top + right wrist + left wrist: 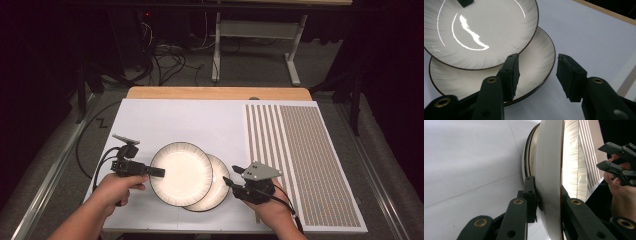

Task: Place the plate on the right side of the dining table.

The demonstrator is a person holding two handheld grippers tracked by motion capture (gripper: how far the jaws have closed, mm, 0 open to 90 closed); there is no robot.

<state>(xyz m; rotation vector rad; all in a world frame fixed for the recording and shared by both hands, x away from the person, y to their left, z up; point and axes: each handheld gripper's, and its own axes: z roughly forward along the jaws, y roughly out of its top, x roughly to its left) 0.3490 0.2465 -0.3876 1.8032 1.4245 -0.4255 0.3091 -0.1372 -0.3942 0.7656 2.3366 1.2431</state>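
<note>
Two white plates with dark rims lie overlapped on the white mat. The upper plate covers the left part of the lower plate. My left gripper is shut on the upper plate's left rim, one jaw above and one below. My right gripper stands open just off the lower plate's right rim, its left jaw over the rim and nothing between the jaws. The right gripper also appears beyond the plate in the left gripper view.
A striped and woven grey placemat covers the right side of the table. The wooden table edge runs along the back. Beyond it are floor cables and a white frame's legs.
</note>
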